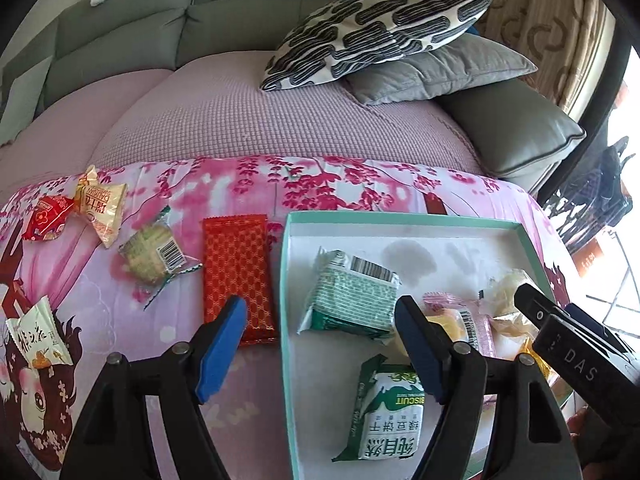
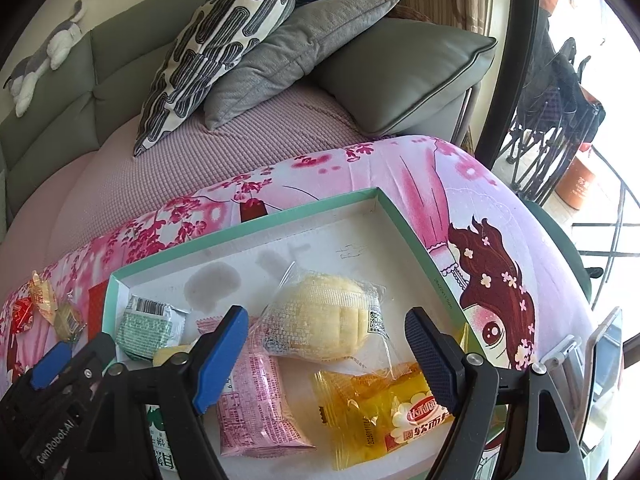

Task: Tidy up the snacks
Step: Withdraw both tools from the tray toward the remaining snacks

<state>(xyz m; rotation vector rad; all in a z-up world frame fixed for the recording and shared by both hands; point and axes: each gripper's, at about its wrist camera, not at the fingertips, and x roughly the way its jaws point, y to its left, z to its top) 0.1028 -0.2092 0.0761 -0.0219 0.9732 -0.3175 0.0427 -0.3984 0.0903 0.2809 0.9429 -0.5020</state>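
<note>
A shallow teal-rimmed white box (image 1: 400, 216) (image 2: 248, 222) lies on a pink floral cloth. It holds a green packet (image 1: 352, 300) (image 2: 150, 324), a green-and-white biscuit packet (image 1: 384, 416), a pink packet (image 2: 256, 400), a clear-wrapped yellow bun (image 2: 324, 320) and a yellow packet (image 2: 384, 408). On the cloth to its left lie a red-orange packet (image 1: 236, 276), a clear-wrapped biscuit (image 1: 154, 256), a gold packet (image 1: 100, 208), a small red packet (image 1: 46, 218) and a white packet (image 1: 38, 336). My left gripper (image 1: 324, 352) is open and empty over the box's left edge. My right gripper (image 2: 332, 356) is open and empty above the bun.
A sofa with a pink cover (image 1: 260, 120) stands behind the cloth. A patterned cushion (image 1: 376, 28), a grey cushion (image 1: 436, 72) and a grey-green cushion (image 1: 516, 136) lie at its right end. A folding chair (image 2: 560, 92) stands by the bright window at the right.
</note>
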